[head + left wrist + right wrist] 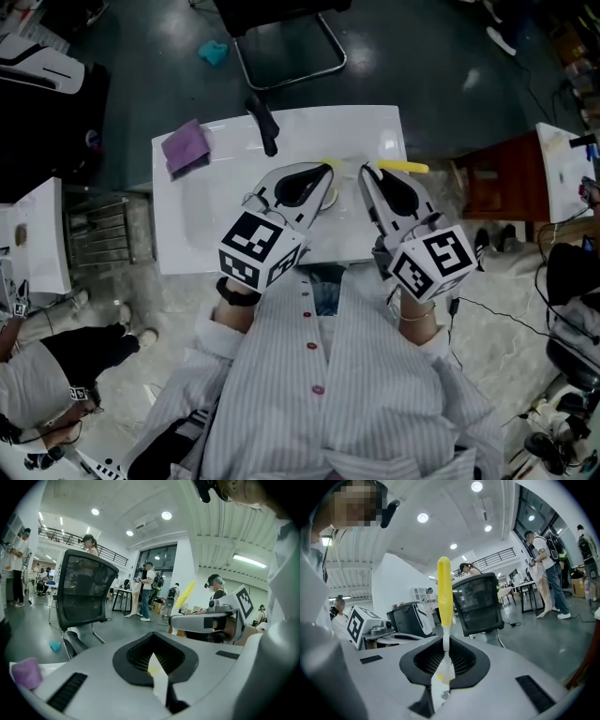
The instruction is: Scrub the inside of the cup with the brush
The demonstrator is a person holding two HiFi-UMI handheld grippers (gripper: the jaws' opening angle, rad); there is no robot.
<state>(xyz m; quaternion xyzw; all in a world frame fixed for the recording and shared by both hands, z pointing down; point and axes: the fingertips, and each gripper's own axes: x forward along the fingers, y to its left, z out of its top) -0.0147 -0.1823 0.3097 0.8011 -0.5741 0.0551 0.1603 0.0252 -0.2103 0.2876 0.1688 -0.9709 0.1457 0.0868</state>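
Note:
Both grippers hover side by side over the white sink top (375, 131), pointing away from me. My right gripper (371, 174) (443, 670) is shut on the brush (403, 167) (444, 590), pinching its white neck, and the yellow handle sticks out past the jaws. My left gripper (323, 174) (157, 670) is shut on a thin white wall with a yellow edge, which looks like the cup (327, 200) (158, 677). The gripper body hides most of the cup. The brush is outside the cup, a little to its right.
A purple cloth (186, 147) (27, 673) lies at the sink top's far left, beside a black faucet (262, 122). A black office chair (281, 37) (86, 590) stands beyond the sink. A red-brown cabinet (497, 178) is at the right. Several people stand in the room behind.

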